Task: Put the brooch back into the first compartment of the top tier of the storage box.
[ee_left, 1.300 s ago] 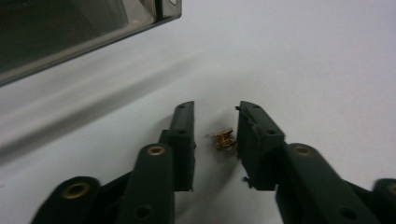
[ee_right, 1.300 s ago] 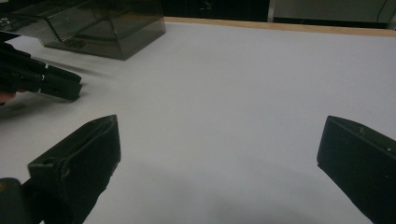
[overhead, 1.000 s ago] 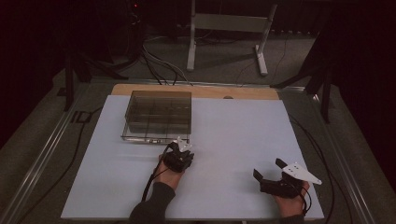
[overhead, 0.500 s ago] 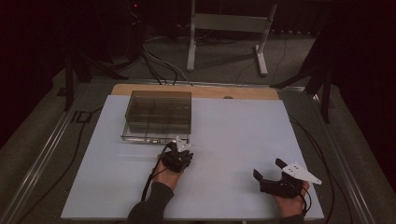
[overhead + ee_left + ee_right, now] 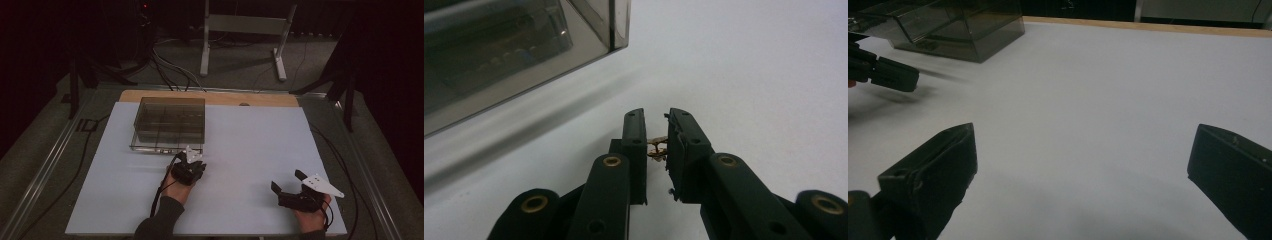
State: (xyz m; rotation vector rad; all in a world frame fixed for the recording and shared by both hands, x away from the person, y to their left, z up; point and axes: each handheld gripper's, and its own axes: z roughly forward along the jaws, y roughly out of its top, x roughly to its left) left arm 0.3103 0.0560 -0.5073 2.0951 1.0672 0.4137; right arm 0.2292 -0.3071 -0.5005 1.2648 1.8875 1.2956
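Note:
My left gripper (image 5: 194, 159) sits on the white table top just in front of the near right corner of a smoky clear compartment box (image 5: 170, 120). In the left gripper view its jaws (image 5: 656, 116) stand close together, shut on a tiny brass-coloured piece (image 5: 656, 147) pinched between the pads, with the box (image 5: 499, 55) at the upper left. My right gripper (image 5: 287, 181) rests near the table's front right, its jaws wide open with nothing between them (image 5: 1083, 135). The right gripper view also shows the box (image 5: 948, 25) and the left gripper (image 5: 883, 75) at far left.
A white sheet (image 5: 250, 150) covers the table, with a wooden strip (image 5: 225, 97) along its far edge. Cables (image 5: 165, 65) and a metal stand (image 5: 240, 30) lie on the floor beyond. A cable trails from each gripper.

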